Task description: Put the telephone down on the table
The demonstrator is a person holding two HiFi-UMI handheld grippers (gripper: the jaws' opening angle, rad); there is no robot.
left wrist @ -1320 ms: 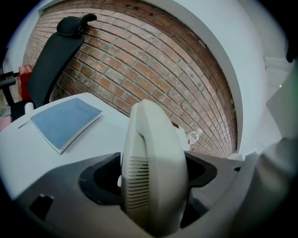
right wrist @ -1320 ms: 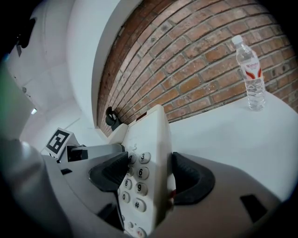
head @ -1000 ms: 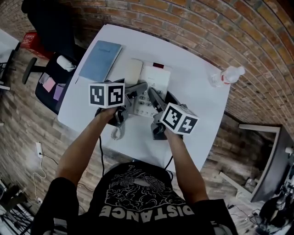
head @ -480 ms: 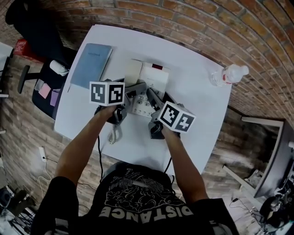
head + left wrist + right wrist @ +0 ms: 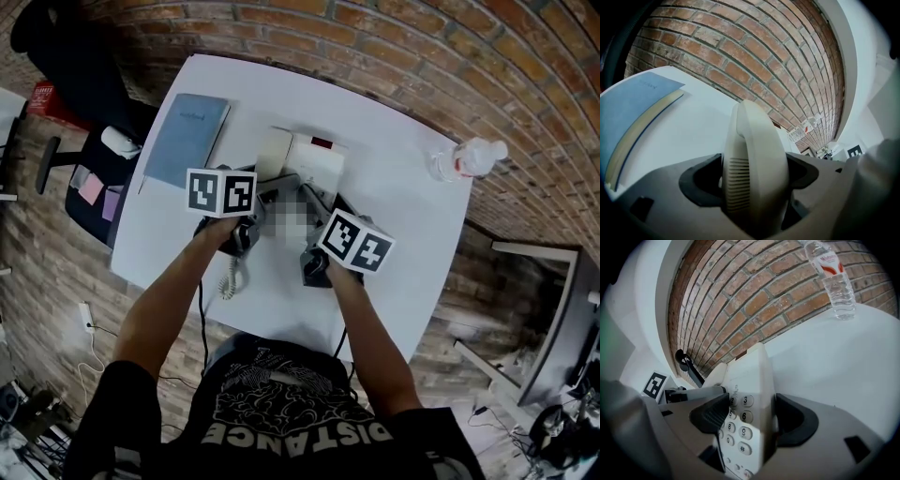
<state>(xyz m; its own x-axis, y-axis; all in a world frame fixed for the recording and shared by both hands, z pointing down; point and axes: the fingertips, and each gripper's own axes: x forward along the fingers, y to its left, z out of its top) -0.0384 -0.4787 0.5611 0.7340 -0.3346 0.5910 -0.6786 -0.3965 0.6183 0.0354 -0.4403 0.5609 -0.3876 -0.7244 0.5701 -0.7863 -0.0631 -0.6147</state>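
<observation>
At the table's point(image 5: 403, 178) middle, my left gripper point(image 5: 754, 182) clamps the handset point(image 5: 752, 140), my right gripper point(image 5: 749, 420) the telephone point(image 5: 750, 380); next, lower it flat.

A white table point(image 5: 412, 225) stands beside a red brick wall point(image 5: 394, 47); a black office chair point(image 5: 89, 70) sits near its corner.

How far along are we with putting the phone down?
Done: the telephone is over the middle of the table. In hand: the left tongs are clamped on the handset, the right tongs on the keypad side of the base. Left: I can't tell whether the base touches the table; set it down, then open both.
</observation>
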